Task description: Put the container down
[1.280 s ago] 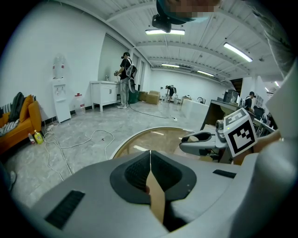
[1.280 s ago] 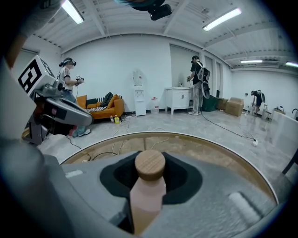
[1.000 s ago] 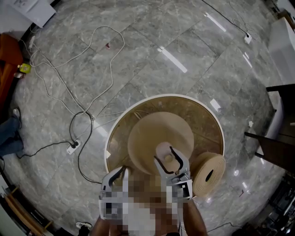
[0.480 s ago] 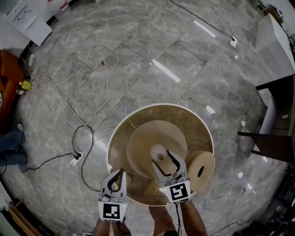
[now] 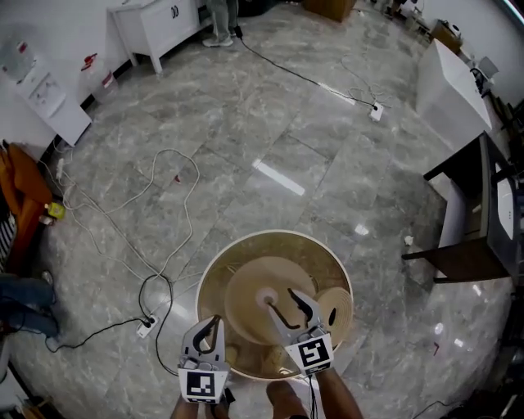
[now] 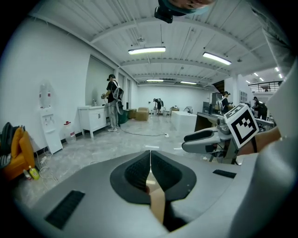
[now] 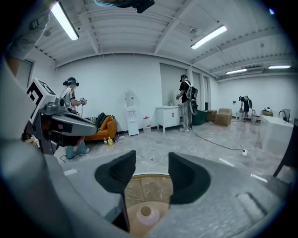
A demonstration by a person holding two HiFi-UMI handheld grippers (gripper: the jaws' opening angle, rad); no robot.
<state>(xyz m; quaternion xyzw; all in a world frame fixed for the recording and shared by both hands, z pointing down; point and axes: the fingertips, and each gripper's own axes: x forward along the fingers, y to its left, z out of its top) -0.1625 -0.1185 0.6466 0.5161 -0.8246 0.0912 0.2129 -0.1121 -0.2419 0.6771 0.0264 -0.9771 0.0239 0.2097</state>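
Observation:
A small pale pink container [image 5: 266, 300] stands upright on the round glass-topped table [image 5: 246, 242], over its tan cone-shaped base. My right gripper [image 5: 291, 308] hovers above the table just near of the container, which shows far below the jaws in the right gripper view [image 7: 145, 214]. Its jaws have just been closing a little but stand apart, with nothing between them [image 7: 147, 174]. My left gripper [image 5: 213, 324] hangs over the table's near left rim, its pads pressed together on nothing [image 6: 150, 155].
A tan roll [image 5: 332, 308] lies on the table's right side. White cables [image 5: 155, 204] and a power strip [image 5: 147, 327] trail over the marble floor at left. A dark table [image 5: 483, 204] stands at right, a white cabinet [image 5: 160, 20] far back. People stand in the distance.
Both grippers have risen away from the table top, and the table now looks smaller and farther below. The container stays on the glass where it was.

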